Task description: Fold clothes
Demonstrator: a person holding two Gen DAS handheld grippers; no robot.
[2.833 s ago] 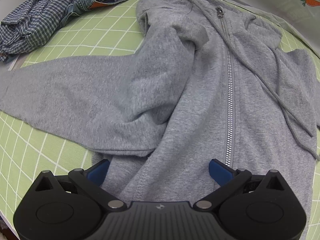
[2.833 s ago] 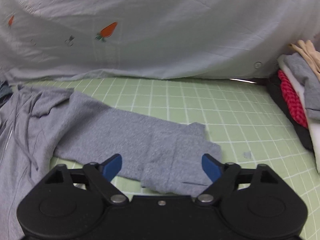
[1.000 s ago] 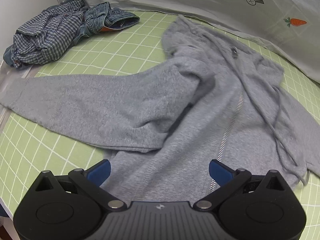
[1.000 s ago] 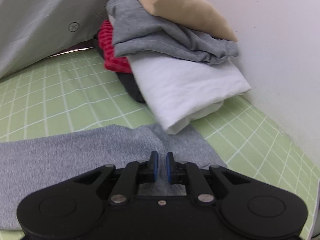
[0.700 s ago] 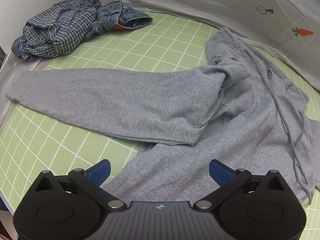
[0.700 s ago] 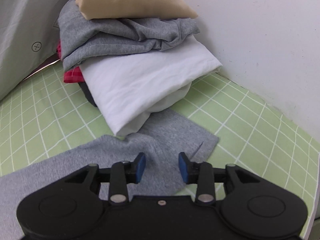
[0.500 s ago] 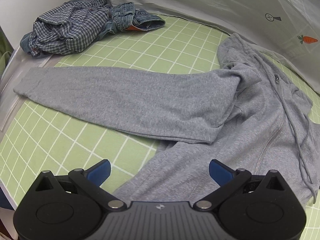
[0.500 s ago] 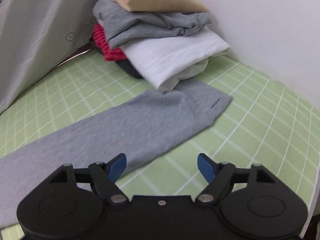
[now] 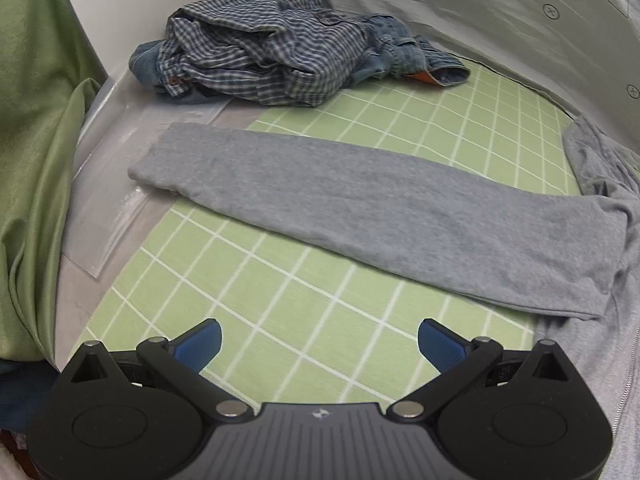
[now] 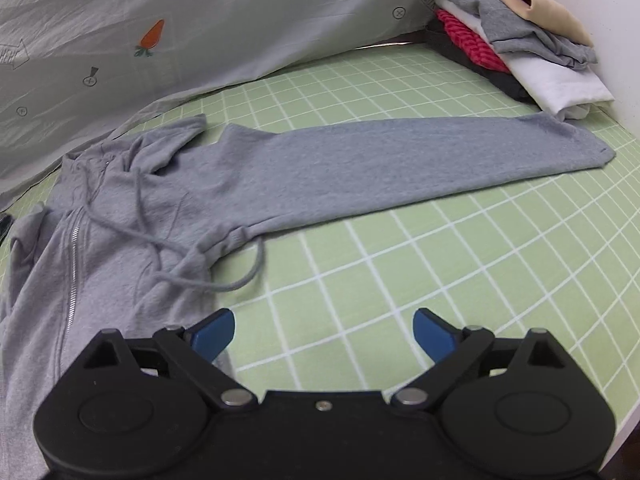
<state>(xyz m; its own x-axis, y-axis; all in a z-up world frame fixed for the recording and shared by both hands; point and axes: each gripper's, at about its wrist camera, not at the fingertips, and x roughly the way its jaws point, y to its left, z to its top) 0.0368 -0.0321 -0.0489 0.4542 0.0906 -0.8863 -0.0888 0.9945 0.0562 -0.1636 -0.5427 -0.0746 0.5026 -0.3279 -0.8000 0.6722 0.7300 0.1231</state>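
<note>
— On the green gridded mat (image 9: 280, 292), how was the grey hoodie (image 10: 120, 216) laid?

— It was spread flat, zip up, with both sleeves drawn straight out sideways. The left sleeve (image 9: 360, 208) was stretched toward the mat's edge, its cuff resting on the clear plastic beyond the grid; the right sleeve (image 10: 400, 160) was run out until its cuff lay just beside the stack of folded clothes (image 10: 520, 36). Such a spread is judged to serve folding: sleeves laid flat can be turned over the body without bunching.

— And the grippers?

— Both were held low over the mat, near the hoodie's hem, tilted forward. The left gripper (image 9: 318, 344) was seen with its blue fingers spread wide, nothing between them, bare mat beneath. The right gripper (image 10: 324, 330) was likewise parted and empty, its left finger over the garment's side edge.

— Anything else noted?

— A crumpled plaid shirt (image 9: 260, 48) and denim (image 9: 408, 56) were left heaped at the far corner, apart from the hoodie.
</note>
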